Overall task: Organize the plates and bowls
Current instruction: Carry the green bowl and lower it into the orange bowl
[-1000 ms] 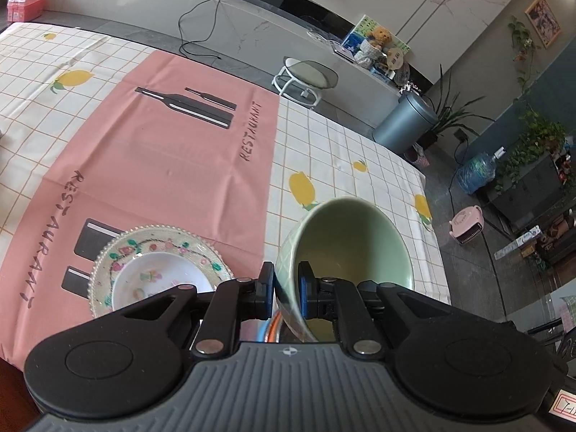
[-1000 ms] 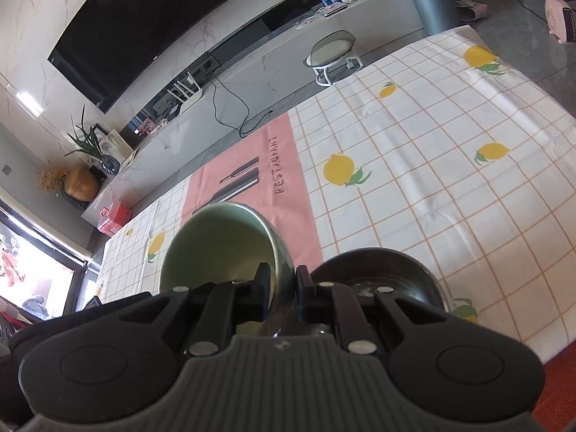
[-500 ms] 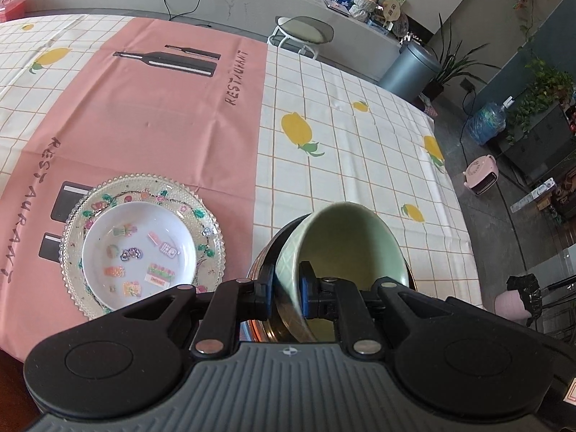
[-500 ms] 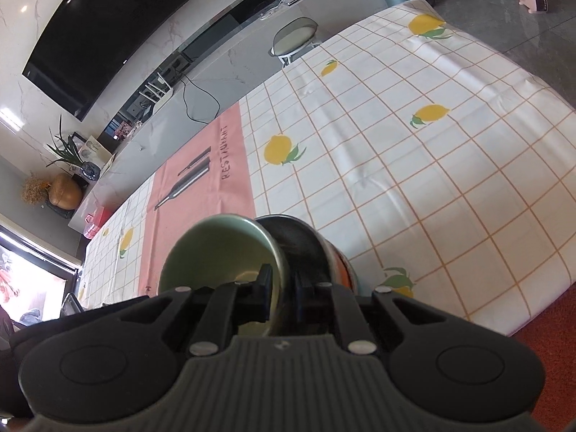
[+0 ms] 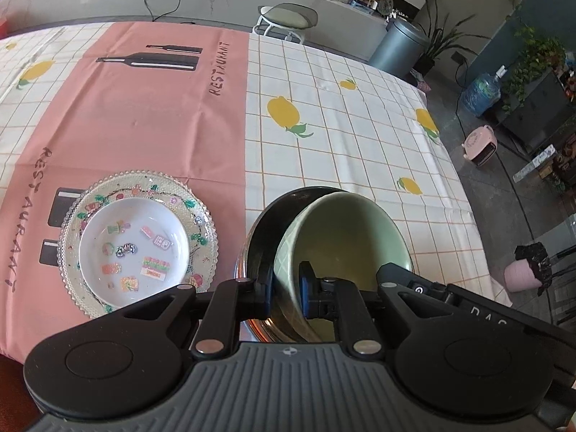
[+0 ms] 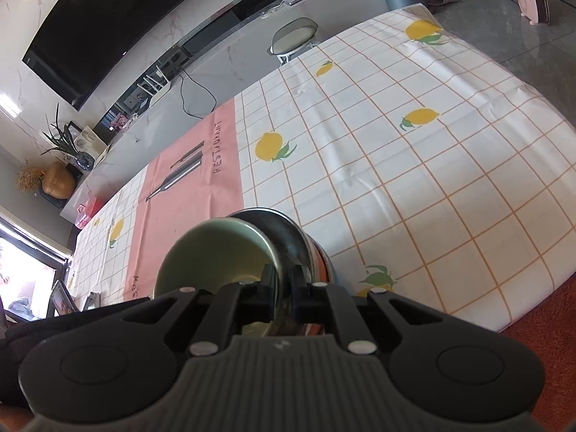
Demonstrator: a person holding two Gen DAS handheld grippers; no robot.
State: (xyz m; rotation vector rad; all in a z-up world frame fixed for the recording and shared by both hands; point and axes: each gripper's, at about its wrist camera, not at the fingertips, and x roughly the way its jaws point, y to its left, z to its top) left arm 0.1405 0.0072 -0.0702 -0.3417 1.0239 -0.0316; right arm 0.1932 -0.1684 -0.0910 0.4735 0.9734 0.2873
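While both grippers [image 5: 286, 289] [image 6: 284, 289] clamp the green bowl's [image 5: 342, 230] rim, we note it tilts inside the dark bowl [image 5: 268, 216] near the table's [image 5: 360, 136] front edge.

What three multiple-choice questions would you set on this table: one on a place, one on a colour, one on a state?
1. Where is the green bowl?
A. Flat on the tablecloth
B. Tilted inside the dark bowl
C. On the stool

2. What colour is the small dish on the patterned glass plate?
A. White
B. Black
C. Red

3. What state is the left hand-held gripper in?
A. Open and empty
B. Shut on nothing
C. Shut on the green bowl's rim

Answers:
1 B, since the dark rim curves around the leaning green bowl.
2 A, since the dish is white under its coloured stickers.
3 C, since the bowl's wall is pinched between the two fingers.
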